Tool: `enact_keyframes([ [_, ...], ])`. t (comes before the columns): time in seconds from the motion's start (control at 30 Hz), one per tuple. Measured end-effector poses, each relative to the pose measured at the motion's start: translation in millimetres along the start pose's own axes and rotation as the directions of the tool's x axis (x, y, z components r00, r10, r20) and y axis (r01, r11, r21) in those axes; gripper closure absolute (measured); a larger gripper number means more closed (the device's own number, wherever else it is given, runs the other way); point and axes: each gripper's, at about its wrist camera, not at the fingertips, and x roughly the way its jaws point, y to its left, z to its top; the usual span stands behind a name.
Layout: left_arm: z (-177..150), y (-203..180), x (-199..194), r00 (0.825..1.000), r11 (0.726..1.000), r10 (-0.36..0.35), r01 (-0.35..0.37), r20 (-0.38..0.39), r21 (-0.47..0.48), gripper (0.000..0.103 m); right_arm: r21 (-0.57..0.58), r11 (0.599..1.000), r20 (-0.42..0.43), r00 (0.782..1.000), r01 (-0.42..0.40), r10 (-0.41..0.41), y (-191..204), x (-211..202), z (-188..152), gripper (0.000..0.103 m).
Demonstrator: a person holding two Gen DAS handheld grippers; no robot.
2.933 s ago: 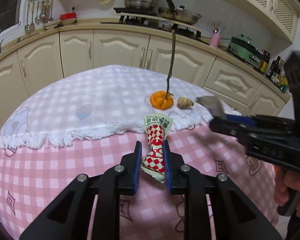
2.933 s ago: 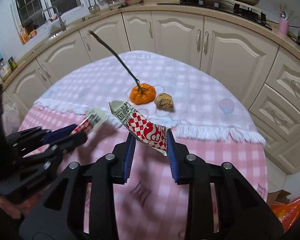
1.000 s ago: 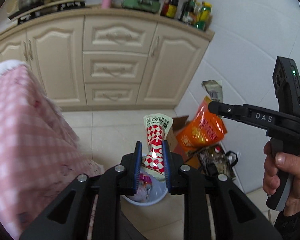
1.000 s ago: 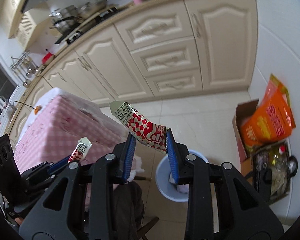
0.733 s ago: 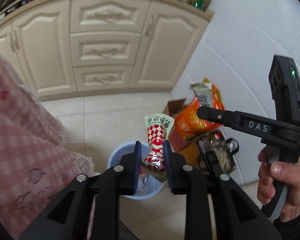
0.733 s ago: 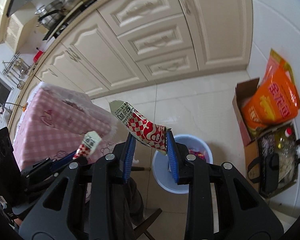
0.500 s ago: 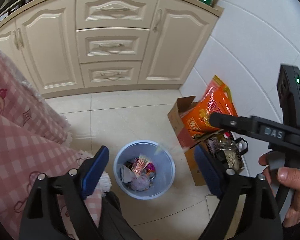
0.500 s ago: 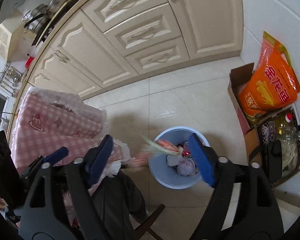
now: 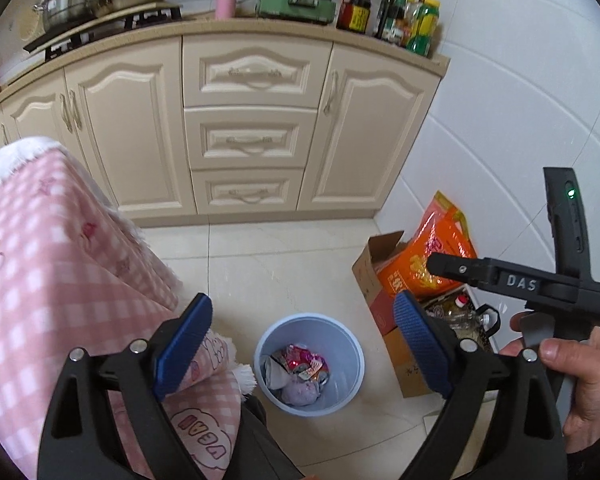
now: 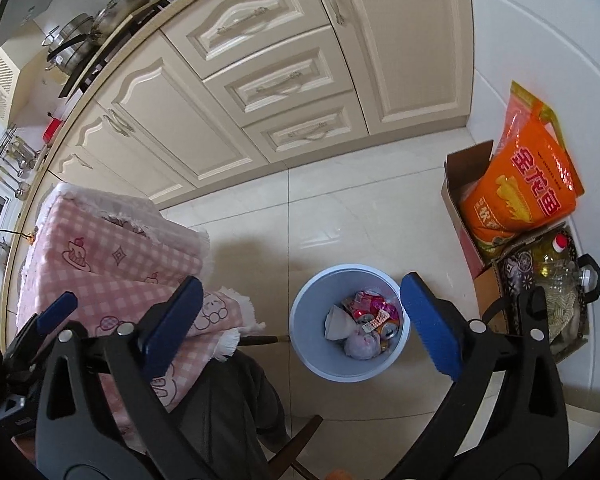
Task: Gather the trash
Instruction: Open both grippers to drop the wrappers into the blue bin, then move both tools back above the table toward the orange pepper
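Observation:
A light blue trash bin stands on the tiled floor below both grippers, with crumpled wrappers and cans inside. My left gripper hangs above it, jaws opening, nothing between the blue pads. In the right wrist view the bin and its trash lie just under my right gripper, whose jaws are also opening and empty. One of the right gripper's fingers shows at the right, its handle held by a hand.
A table draped in a pink checked cloth is at the left. A cardboard box with an orange bag and a bag of bottles sit by the white wall. Cream cabinets stand behind. A dark garment hangs below.
Each gripper carried a red-and-white snack wrapper from the table to above the bin. Both jaws then opened wide and the wrappers dropped out toward the bin.

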Motion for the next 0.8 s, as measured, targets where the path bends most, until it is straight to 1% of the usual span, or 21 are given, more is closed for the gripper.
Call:
enact_keyframes([
  [0.27,10,5,-38,0.997,1.000,0.007,-0.007,0.077,-0.003,0.013,-0.047,0.999,0.040,0.999,-0.011,0.013,29,-20,9,0.006],
  [0.5,19,23,-79,0.987,0.999,0.031,-0.027,0.156,-0.031,0.013,-0.099,0.994,0.086,0.995,-0.034,0.043,66,-42,17,0.006],
  [0.67,23,39,-112,0.976,0.996,0.081,-0.075,0.204,-0.041,0.013,-0.151,0.986,0.119,0.989,-0.069,0.087,103,-59,23,0.006],
  [0.73,23,48,-130,0.969,0.994,0.102,-0.091,0.223,-0.061,0.013,-0.180,0.980,0.131,0.985,-0.086,0.111,121,-66,25,0.006],
  [0.77,23,53,-139,0.966,0.993,0.109,-0.095,0.235,-0.071,0.012,-0.199,0.975,0.138,0.982,-0.099,0.128,134,-71,26,0.006],
  [0.8,23,59,-150,0.959,0.991,0.125,-0.108,0.256,-0.080,0.011,-0.218,0.970,0.144,0.979,-0.110,0.144,145,-75,26,0.006],
])
